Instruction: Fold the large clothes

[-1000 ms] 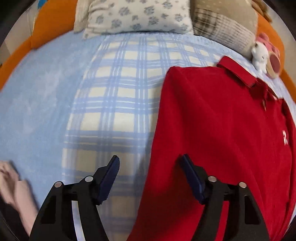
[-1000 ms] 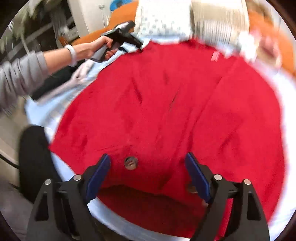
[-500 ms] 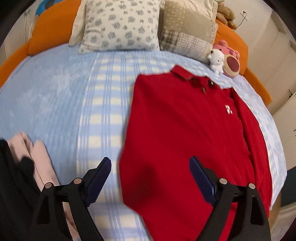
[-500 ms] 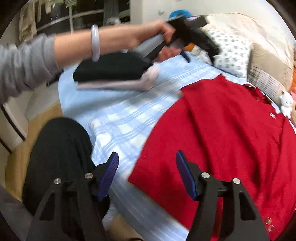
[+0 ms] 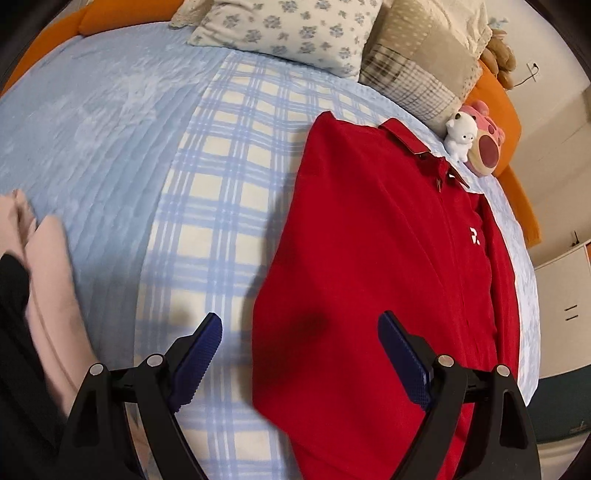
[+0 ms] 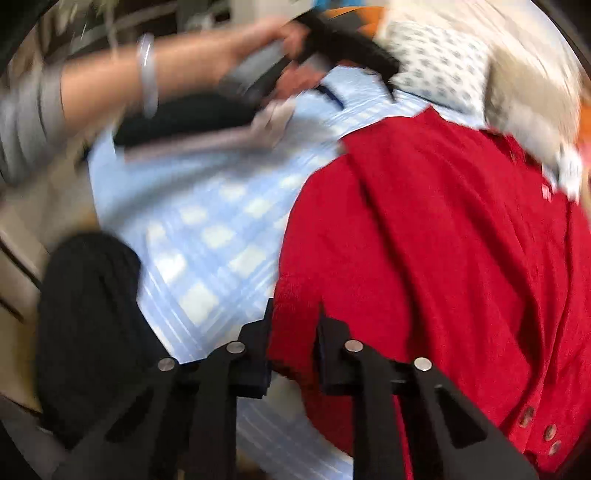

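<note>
A red collared jacket with a small white chest logo lies flat on the blue checked blanket, collar toward the pillows. My left gripper hovers open above the jacket's near left edge, touching nothing. In the blurred right wrist view the red jacket fills the right side. My right gripper is at its near left corner. Its jaws are closing, with red cloth filling the narrow gap between them. A person's arm in a grey sleeve holds the other gripper's handle at the top.
Pillows and plush toys line the head of the bed, inside an orange frame. Folded pink and black clothes lie at the bed's left edge. A black-clad leg stands by the near edge. White cabinets sit right.
My right gripper swung from the jacket's middle to its near left corner and its jaws narrowed onto the cloth. My left gripper drew back and its jaws widened.
</note>
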### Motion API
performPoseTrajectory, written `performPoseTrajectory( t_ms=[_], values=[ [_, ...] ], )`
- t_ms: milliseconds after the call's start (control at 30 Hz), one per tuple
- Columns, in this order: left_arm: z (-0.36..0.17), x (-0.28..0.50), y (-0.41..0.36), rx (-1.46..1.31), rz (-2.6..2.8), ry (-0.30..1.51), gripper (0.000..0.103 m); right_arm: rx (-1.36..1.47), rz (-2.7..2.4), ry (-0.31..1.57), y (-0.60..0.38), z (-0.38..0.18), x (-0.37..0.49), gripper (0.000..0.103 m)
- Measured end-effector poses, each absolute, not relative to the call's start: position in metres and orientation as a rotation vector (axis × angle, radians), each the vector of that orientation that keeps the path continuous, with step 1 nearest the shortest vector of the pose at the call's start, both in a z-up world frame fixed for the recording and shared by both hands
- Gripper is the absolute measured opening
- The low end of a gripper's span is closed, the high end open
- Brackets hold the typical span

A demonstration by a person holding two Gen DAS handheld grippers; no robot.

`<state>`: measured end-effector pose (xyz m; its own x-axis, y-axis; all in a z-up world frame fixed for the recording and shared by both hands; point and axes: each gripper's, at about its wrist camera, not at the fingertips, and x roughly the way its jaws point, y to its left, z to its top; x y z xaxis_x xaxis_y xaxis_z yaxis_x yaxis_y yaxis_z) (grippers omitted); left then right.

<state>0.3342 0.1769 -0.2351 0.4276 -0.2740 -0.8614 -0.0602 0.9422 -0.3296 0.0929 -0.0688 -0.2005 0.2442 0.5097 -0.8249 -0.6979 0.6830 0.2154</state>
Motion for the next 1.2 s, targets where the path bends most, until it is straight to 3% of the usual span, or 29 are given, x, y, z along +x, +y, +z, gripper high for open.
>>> performPoseTrajectory(
  t_ms=[333,367,433,500,567,833,1000,1200],
  values=[
    [-0.253,0.384,0.178,-0.541,-0.187,1.107,0.086,0.265,0.875,1.084,-0.177,-0.182,0.133,0.014],
    [-0.255,0.387,0.177,-0.547,-0.184,1.11,0.079,0.292,0.881,1.091,-0.181,-0.184,0.134,0.014],
    [-0.26,0.395,0.172,-0.542,-0.179,1.132,0.056,0.319,0.894,1.098,-0.186,-0.186,0.132,0.014],
    [-0.262,0.4,0.166,-0.509,-0.156,1.165,0.021,0.328,0.907,1.101,-0.187,-0.188,0.127,0.014],
    [-0.265,0.406,0.158,-0.459,-0.111,1.218,0.014,0.362,0.932,1.106,-0.183,-0.192,0.126,0.014],
    [-0.219,0.427,0.12,-0.356,0.043,1.279,0.01,0.479,0.958,1.066,-0.186,-0.194,0.121,0.014],
    [-0.174,0.451,0.048,-0.266,-0.019,1.24,0.01,0.628,0.908,1.014,-0.212,-0.197,0.112,0.014],
    [-0.198,0.474,-0.045,-0.179,-0.04,1.278,0.01,0.855,0.822,1.018,-0.247,-0.224,0.099,0.014]
  ],
)
